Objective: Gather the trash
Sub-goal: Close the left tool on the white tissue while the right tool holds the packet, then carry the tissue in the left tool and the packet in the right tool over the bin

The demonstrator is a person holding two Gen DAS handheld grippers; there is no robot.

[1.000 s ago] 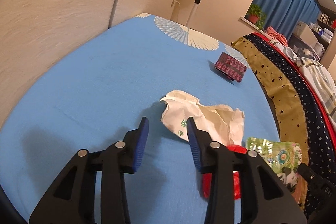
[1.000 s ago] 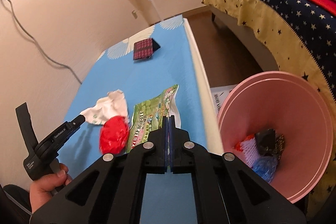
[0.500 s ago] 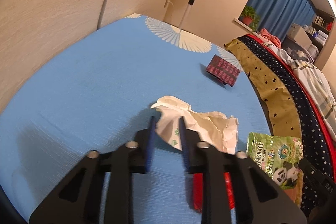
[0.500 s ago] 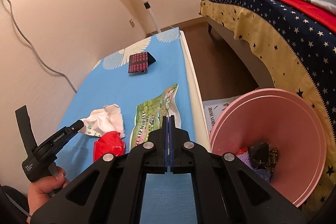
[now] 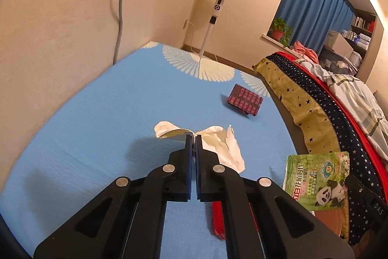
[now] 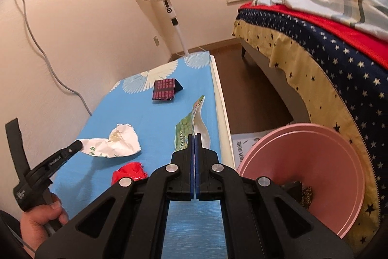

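Blue worktop – left hand-held gripper pinches the tissue, right hand-held gripper grips the green wrapper; next, both swing to the pink bin at four o'clock.

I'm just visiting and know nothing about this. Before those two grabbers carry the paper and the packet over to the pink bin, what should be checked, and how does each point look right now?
1. Left gripper has the white crumpled paper pinched between its pads: ok.
2. Right gripper has the green snack packet clamped: ok, with the packet's free end sticking up beyond the tips.
3. Paper lifted off the blue sheet: ok, it casts a shadow beneath.
4. Pink bin open and on the right, beside the mattress: ok.
5. Room left in the bin: cannot tell, its inside is mostly hidden.
6. All trash collected: not ok, the red wrapper lies on the sheet.
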